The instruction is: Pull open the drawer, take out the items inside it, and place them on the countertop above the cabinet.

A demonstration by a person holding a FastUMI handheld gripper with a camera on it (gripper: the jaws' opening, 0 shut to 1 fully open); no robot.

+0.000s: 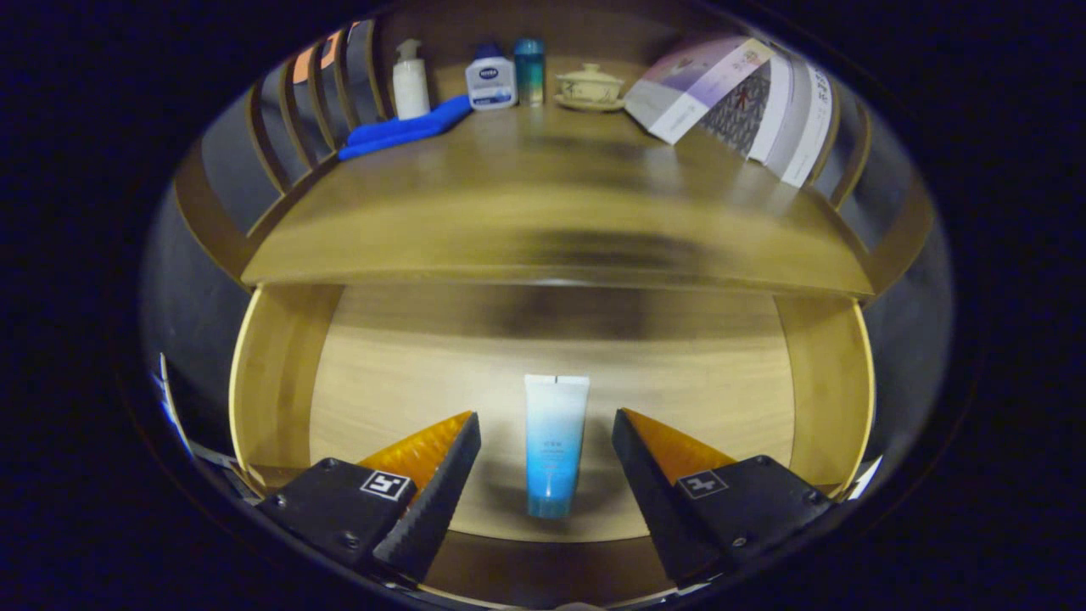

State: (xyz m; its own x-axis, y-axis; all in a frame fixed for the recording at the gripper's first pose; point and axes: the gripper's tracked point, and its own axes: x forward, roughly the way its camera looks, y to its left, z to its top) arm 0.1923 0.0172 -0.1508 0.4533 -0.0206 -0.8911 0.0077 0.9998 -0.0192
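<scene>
The wooden drawer (280, 373) stands pulled open below the countertop (543, 229). On its floor lies a blue-and-white tube (553, 445), lengthwise, its cap end toward me. My gripper (547, 420) is open above the drawer. The tube lies in the gap between the two fingertips, apart from both. Neither finger (441, 475) touches it.
At the back of the countertop stand a white pump bottle (411, 81), a white-and-blue bottle (490, 78), a teal bottle (529, 71) and a lidded ceramic cup (589, 86). A folded blue cloth (405, 129) lies at back left. Books (738, 98) lean at back right. Wooden slat rails flank the top.
</scene>
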